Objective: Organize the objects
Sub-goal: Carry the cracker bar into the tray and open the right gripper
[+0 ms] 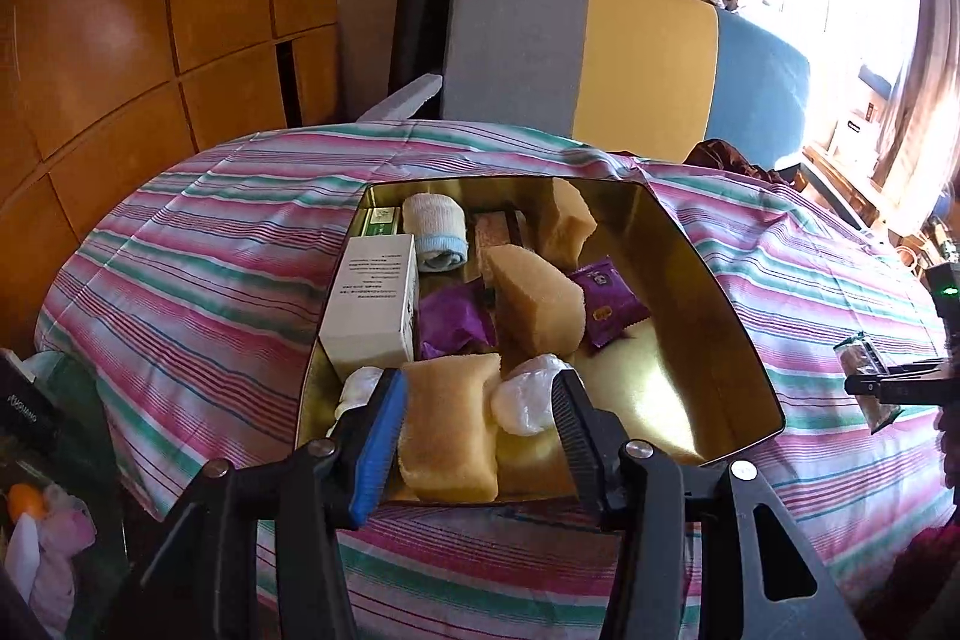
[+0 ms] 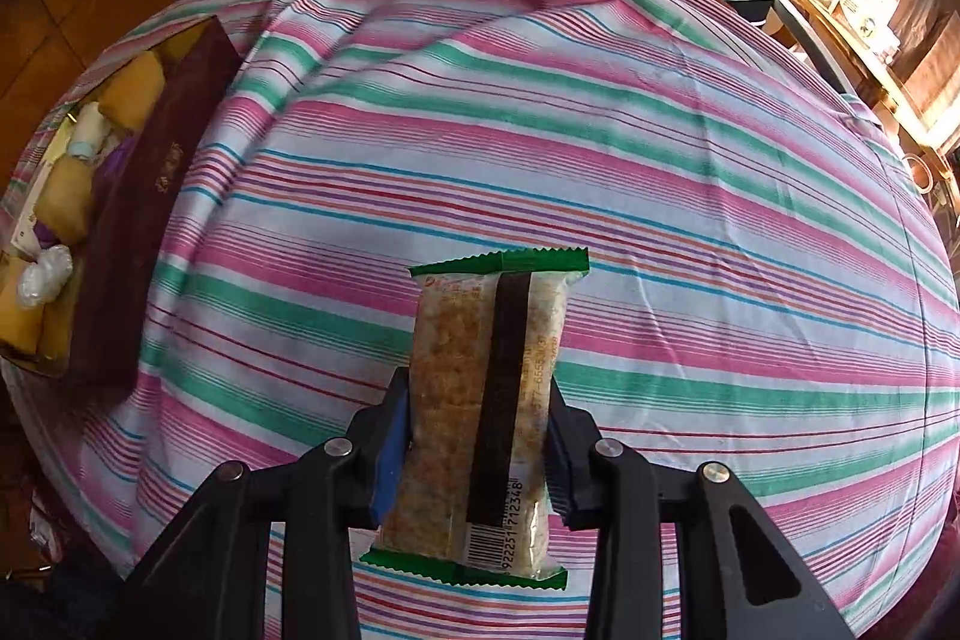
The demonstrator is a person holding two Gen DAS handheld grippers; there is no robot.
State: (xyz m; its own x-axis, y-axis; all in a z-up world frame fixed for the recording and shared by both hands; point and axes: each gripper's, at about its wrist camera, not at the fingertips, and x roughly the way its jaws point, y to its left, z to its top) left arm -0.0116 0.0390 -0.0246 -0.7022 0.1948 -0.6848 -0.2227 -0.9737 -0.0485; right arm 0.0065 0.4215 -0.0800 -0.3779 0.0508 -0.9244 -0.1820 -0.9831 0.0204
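A gold-lined tin box (image 1: 714, 340) sits on the striped bedsheet and holds sponges, a white carton (image 1: 372, 304), a rolled sock (image 1: 435, 232), purple packets (image 1: 609, 307) and white bags. My left gripper (image 1: 480, 430) is open just above the box's near end, its jaws on either side of a yellow sponge (image 1: 453, 430) without squeezing it. My right gripper (image 2: 477, 448) is shut on a green-edged snack bar packet (image 2: 486, 412), held above the sheet to the right of the box (image 2: 144, 220). It also shows at the right edge of the left wrist view (image 1: 867, 388).
The pink, green and white striped sheet (image 2: 660, 196) covers the bed. A grey, yellow and blue headboard (image 1: 600, 58) stands behind. Wooden wardrobe panels (image 1: 120, 58) are on the left; a window and a cluttered shelf (image 2: 870, 16) are on the right. Oddments (image 1: 36, 520) lie at the lower left.
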